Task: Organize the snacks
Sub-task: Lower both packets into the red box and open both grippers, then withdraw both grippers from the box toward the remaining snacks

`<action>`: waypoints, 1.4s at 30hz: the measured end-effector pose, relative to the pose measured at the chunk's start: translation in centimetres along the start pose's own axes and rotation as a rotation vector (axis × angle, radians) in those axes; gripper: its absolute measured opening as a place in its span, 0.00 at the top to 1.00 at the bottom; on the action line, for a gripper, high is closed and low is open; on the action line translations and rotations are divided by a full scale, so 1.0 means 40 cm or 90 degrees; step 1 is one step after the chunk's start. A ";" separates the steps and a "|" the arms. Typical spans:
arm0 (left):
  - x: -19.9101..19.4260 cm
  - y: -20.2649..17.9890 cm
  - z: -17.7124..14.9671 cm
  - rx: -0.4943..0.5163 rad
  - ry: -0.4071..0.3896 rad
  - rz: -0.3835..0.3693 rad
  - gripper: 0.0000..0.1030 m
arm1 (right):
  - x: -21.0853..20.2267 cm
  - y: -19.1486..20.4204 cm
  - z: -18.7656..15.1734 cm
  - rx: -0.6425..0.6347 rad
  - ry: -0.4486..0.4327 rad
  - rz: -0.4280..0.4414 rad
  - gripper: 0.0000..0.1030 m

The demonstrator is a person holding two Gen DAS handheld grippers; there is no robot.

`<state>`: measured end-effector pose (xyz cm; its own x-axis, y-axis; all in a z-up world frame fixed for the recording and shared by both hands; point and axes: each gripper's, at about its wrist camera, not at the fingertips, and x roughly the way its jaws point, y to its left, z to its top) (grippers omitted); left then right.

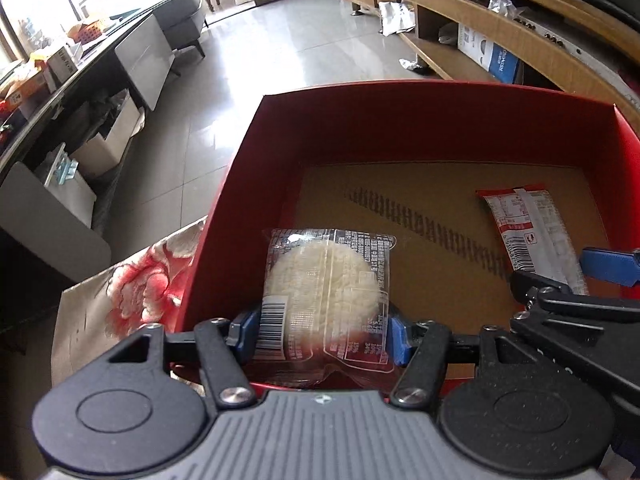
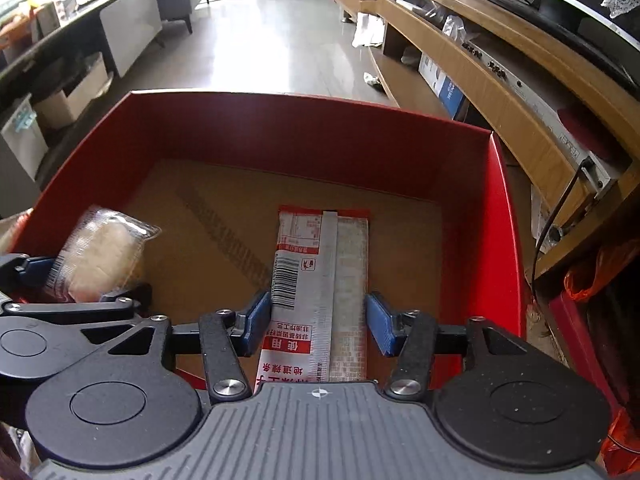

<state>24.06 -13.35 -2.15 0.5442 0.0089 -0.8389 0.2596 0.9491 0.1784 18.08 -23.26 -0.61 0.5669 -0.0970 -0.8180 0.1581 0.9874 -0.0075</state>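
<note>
A red box (image 1: 420, 128) (image 2: 304, 136) with a brown cardboard floor lies below both grippers. My left gripper (image 1: 324, 332) is shut on a clear packet with a round white rice cracker (image 1: 324, 284), its blue pads pressing the packet's two sides; the packet hangs tilted over the box's left part (image 2: 100, 256). My right gripper (image 2: 318, 320) is open. A long red-and-white snack strip (image 2: 320, 272) lies between its pads, stretching away onto the box floor (image 1: 532, 224). Each gripper shows at the edge of the other's view.
The box sits on a floral red-and-white cloth (image 1: 140, 280). A wooden TV stand (image 2: 480, 60) with shelves and devices runs along the right. A grey cabinet (image 1: 148, 60) and a sofa (image 1: 180, 20) stand across the tiled floor at left.
</note>
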 end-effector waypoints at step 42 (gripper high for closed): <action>-0.126 0.088 -0.014 -0.087 -0.013 -0.030 0.33 | -0.115 -0.006 0.010 0.011 -0.075 0.016 0.22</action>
<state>21.78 -9.89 2.42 0.5511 -0.0416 -0.8334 0.1750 0.9823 0.0667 15.76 -23.10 3.37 0.6619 -0.0867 -0.7445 0.1554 0.9876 0.0231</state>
